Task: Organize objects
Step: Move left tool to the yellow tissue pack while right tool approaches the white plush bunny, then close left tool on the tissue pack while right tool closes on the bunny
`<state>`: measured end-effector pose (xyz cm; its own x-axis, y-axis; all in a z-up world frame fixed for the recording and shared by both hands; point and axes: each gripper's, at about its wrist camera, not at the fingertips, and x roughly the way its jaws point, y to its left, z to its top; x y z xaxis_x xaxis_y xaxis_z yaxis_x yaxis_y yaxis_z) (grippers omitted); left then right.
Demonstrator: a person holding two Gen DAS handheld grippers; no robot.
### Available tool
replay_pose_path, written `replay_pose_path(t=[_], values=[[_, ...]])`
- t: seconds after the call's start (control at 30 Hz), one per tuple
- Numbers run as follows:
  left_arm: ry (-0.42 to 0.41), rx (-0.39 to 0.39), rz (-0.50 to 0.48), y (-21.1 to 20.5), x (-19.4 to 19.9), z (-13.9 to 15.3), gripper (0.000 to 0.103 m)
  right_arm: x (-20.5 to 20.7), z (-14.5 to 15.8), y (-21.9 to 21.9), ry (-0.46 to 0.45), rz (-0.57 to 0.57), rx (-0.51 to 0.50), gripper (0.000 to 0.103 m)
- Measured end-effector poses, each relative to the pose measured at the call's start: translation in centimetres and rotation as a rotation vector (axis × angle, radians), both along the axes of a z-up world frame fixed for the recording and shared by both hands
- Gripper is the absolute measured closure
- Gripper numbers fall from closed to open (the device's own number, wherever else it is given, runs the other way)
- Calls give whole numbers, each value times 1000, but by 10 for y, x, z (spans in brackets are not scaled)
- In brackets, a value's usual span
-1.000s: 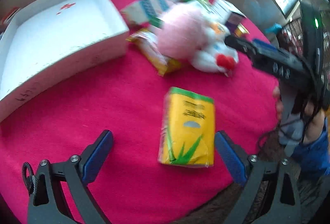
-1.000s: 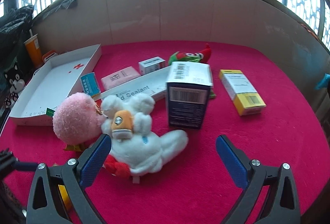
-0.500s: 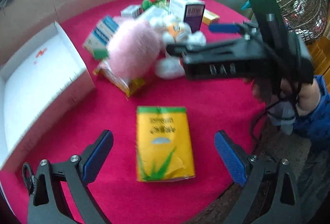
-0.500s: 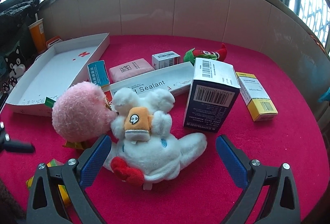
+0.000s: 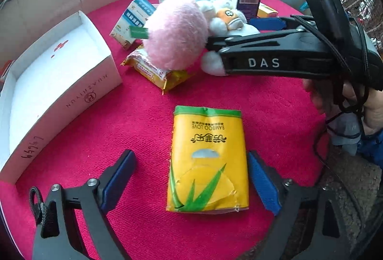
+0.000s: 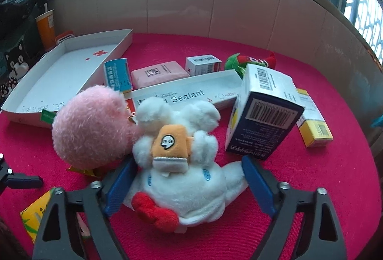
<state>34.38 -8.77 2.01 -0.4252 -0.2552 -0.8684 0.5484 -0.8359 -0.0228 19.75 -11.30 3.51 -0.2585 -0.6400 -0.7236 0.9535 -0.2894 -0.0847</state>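
Note:
A yellow tissue pack [image 5: 208,154] lies flat on the red cloth between the fingers of my left gripper [image 5: 191,178]. The jaws are closing: the right pad is close to the pack's edge and the left pad stands well clear. A white plush with an orange patch [image 6: 182,178] lies between the fingers of my right gripper [image 6: 189,185], whose jaws are also closing. Its blue pads sit at the fur on both sides without squashing it. A pink fluffy ball [image 6: 93,128] leans against the plush's left side. The white tray [image 5: 91,92] stands open at the left.
A dark blue box [image 6: 261,121] stands right of the plush, with a long Sealant box [image 6: 189,92] behind. A yellow box [image 6: 313,121], pink pack [image 6: 158,73], small white box [image 6: 203,63], green-red toy [image 6: 249,61] and blue-white box [image 6: 117,78] are scattered. A cardboard wall rings the table.
My left gripper swung round, so the tissue pack now lies lengthwise between its fingers. My right gripper sank toward the white plush, which is now between its pads. Both jaws have narrowed.

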Motion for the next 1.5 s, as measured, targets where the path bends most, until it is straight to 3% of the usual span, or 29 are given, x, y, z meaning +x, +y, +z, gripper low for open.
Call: replay_pose_path(t=[0.37, 0.53, 0.63, 0.8, 0.9, 1.03, 1.37, 1.5], values=[[39, 16, 7, -6, 7, 12, 12, -3, -3, -1, -23, -3, 17, 18], [68, 36, 6, -10, 10, 18, 12, -9, -6, -3, -47, -23, 31, 10], [88, 55, 8, -14, 12, 22, 12, -26, -15, -4, -162, -39, 53, 0], [82, 46, 4, -16, 11, 29, 12, -17, -17, -6, -85, -52, 72, 2], [77, 37, 3, -6, 11, 26, 12, -15, -17, -5, -95, -27, 63, 11], [81, 36, 2, 0, 18, 26, 12, -7, -18, -4, -77, -12, 63, 17], [44, -9, 3, 4, 14, 38, 12, -11, -20, -10, -99, -13, 71, 14], [81, 7, 30, -7, 16, 39, 22, -9, -19, -9, -99, -13, 74, 12]])
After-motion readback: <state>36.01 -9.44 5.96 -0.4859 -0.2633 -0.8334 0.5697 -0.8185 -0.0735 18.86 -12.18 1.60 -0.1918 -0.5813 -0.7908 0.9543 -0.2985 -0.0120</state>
